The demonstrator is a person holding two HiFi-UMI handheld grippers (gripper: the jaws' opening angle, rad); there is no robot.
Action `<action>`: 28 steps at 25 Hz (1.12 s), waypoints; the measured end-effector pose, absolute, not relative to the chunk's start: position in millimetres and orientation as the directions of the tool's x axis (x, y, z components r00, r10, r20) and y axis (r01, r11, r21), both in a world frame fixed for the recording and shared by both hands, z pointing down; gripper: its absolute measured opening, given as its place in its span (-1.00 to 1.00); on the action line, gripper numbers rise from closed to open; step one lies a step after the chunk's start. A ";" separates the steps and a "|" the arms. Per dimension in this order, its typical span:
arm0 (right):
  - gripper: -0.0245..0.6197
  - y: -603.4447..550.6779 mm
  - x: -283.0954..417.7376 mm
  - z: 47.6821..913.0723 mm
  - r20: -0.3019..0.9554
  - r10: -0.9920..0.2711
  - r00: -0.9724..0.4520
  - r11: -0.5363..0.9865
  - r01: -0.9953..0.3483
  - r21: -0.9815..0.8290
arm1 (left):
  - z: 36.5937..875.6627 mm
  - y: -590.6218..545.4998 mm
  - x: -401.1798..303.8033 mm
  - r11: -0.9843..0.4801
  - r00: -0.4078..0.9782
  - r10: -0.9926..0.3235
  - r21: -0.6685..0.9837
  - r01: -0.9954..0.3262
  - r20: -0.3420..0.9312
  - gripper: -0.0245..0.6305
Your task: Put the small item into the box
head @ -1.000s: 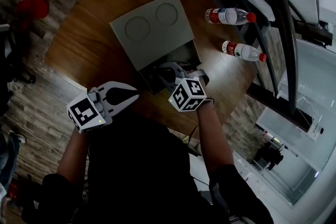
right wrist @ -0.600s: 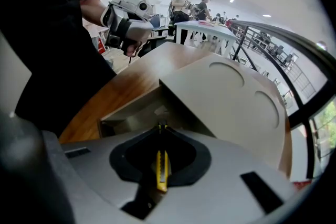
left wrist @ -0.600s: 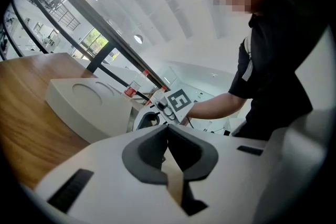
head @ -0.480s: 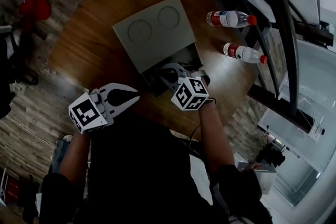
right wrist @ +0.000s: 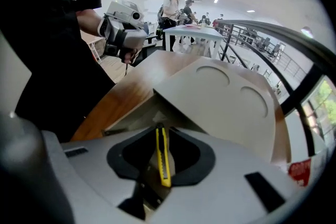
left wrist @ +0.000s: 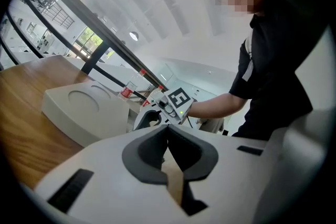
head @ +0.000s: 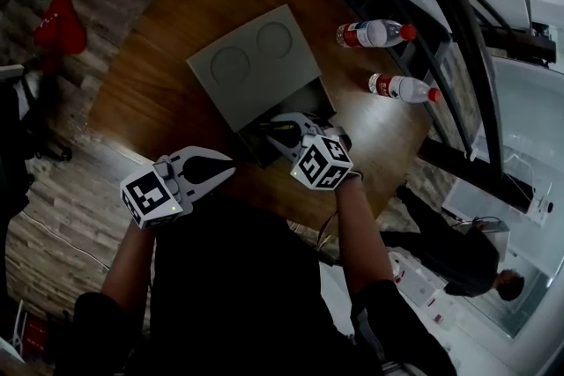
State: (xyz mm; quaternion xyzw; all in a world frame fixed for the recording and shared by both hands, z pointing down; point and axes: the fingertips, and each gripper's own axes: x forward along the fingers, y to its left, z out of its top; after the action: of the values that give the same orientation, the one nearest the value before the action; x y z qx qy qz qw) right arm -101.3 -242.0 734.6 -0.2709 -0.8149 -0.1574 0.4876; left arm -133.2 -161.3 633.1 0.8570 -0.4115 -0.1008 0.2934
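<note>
A grey box (head: 256, 66) lies on the round wooden table (head: 159, 75), its lid with two round dents raised over a dark opening (head: 264, 136) at the near side. My right gripper (head: 280, 126) is at that opening, shut on a slim yellow utility knife (right wrist: 163, 157) that stands lengthwise between the pads, pointing under the lid (right wrist: 226, 97). My left gripper (head: 225, 165) is near the table's front edge, left of the box, shut with nothing in it (left wrist: 168, 139). The left gripper view also shows the right gripper (left wrist: 170, 102) by the box (left wrist: 79, 107).
Two plastic water bottles with red caps (head: 374, 33) (head: 401, 87) lie on the table to the right of the box. A dark railing (head: 441, 57) runs past the table's right side. A person (head: 458, 255) stands on the floor at lower right.
Both grippers have stayed nearly in place, the right one still at the box opening with the knife. A person has come into view at lower right.
</note>
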 end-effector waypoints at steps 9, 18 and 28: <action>-0.83 -234.7 -129.7 615.2 0.705 0.247 -0.665 0.908 0.413 0.072 | 581.4 -165.9 -146.6 -0.575 0.708 -0.704 0.536 -0.618 0.061 -0.88; -0.89 -256.7 -159.1 454.6 0.396 0.071 -0.916 0.967 0.160 0.198 | 491.9 -219.2 -181.2 -0.755 0.818 -0.575 0.391 -0.526 -0.010 -0.88; -0.89 -248.9 -83.8 329.7 -0.164 -0.244 -0.956 0.967 -0.253 0.033 | 403.2 -226.9 -174.6 -0.852 0.865 -0.497 0.222 -0.473 -0.066 -0.88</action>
State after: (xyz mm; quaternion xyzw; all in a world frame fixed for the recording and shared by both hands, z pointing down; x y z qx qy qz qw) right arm -83.8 -248.9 329.7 0.1258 -0.9885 -0.0269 -0.0797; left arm -174.6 -226.9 403.2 0.9605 -0.2527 -0.0607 0.0998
